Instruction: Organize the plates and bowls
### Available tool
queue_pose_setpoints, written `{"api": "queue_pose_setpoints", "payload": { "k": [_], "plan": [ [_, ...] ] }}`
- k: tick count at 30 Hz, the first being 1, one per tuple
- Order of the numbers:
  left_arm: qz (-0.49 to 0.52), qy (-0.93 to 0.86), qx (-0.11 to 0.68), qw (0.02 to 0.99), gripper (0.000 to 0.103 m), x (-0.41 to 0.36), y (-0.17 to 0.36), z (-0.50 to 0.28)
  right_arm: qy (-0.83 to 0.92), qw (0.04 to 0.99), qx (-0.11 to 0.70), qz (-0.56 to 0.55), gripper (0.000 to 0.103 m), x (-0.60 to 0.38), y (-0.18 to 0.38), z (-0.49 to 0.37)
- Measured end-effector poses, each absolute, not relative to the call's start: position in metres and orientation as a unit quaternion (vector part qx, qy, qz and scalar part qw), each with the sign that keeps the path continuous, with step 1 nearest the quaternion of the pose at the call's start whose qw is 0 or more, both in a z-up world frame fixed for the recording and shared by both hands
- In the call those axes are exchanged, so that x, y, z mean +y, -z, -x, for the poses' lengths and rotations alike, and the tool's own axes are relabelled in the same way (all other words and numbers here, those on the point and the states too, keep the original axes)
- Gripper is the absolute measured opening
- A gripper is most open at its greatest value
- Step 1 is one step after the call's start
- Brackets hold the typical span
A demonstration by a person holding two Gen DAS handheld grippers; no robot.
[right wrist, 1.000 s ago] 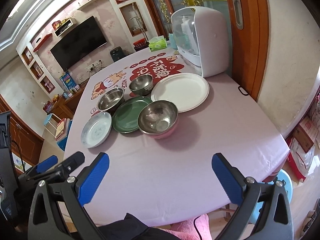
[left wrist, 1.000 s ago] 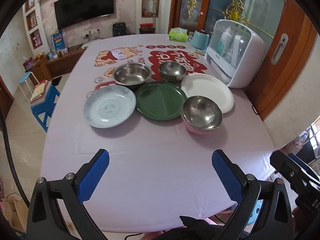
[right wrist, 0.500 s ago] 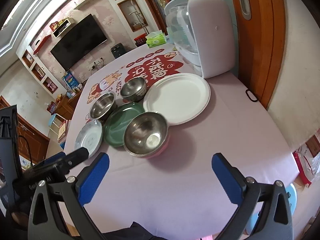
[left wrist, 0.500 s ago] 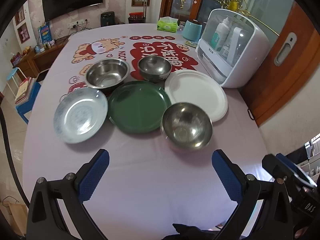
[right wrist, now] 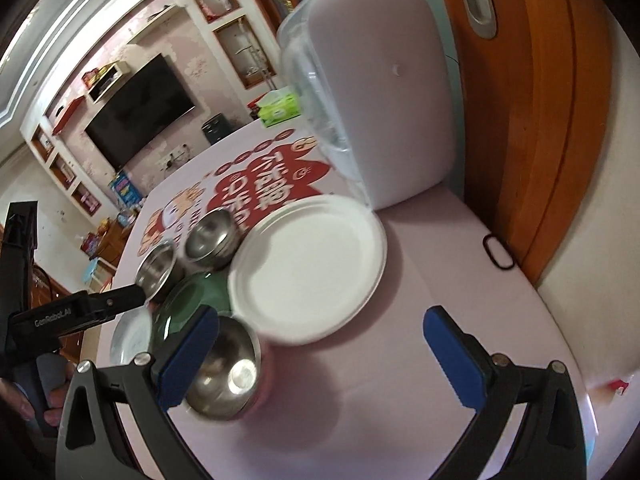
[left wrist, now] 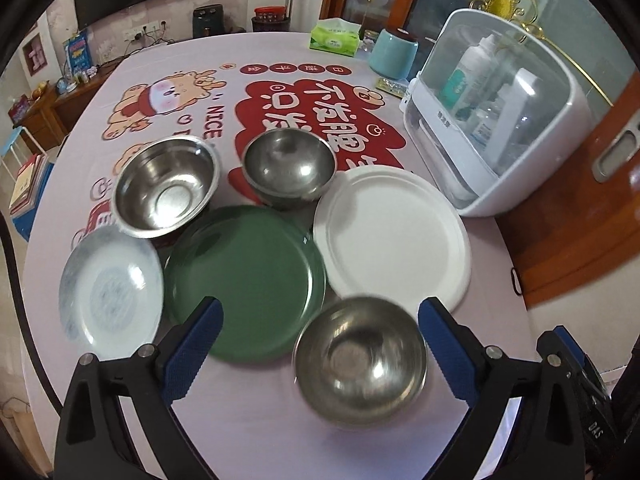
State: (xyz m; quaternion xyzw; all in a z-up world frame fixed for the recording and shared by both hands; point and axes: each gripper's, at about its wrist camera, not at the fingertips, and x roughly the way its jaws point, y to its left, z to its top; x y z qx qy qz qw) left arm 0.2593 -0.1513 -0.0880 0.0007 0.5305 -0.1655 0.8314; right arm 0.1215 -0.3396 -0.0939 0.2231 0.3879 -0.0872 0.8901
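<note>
On the pink tablecloth lie a green plate (left wrist: 244, 280), a white plate (left wrist: 390, 240), and a pale blue patterned plate (left wrist: 110, 290). Three steel bowls stand around them: a near one (left wrist: 360, 358), a far left one (left wrist: 166, 186) and a far middle one (left wrist: 290, 166). My left gripper (left wrist: 320, 348) is open, hovering over the near bowl and the green plate's edge. My right gripper (right wrist: 320, 356) is open, just before the white plate (right wrist: 310, 266), with the near bowl (right wrist: 226, 372) by its left finger.
A white cabinet with a clear lid (left wrist: 492, 128) holding bottles stands at the right, close to the white plate. A teal canister (left wrist: 394, 54) and a tissue pack (left wrist: 334, 40) sit at the far edge. A wooden door (right wrist: 532, 100) is right of the table.
Both grippers have moved forward toward the dishes, which now look larger and closer. The near bowl now lies between the left fingers. Both jaws stay open.
</note>
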Motion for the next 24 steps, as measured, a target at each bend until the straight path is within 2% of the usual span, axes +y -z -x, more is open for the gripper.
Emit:
{"api": "queue_pose_setpoints", "payload": {
  "k": [3, 6, 16, 24],
  "plan": [
    [-0.013, 0.171, 0.536, 0.827, 0.094, -0.164, 0.096, -0.276, 0.096, 0.890, 0.388, -0.220, 0.100, -0.353, 0.104, -0.137],
    [-0.023, 0.180, 0.554, 0.813, 0.086, -0.178, 0.110, -0.295, 0.098, 0.887, 0.394, -0.219, 0.097, -0.363, 0.116, -0.150],
    [-0.011, 0.193, 0.591, 0.783, 0.051, -0.198, 0.149, -0.333, 0.086, 0.877, 0.423, -0.211, 0.087, -0.376, 0.149, -0.183],
    [0.006, 0.185, 0.603, 0.776, 0.044, -0.205, 0.172, -0.357, 0.085, 0.868, 0.442, -0.209, 0.075, -0.383, 0.175, -0.197]
  ]
}}
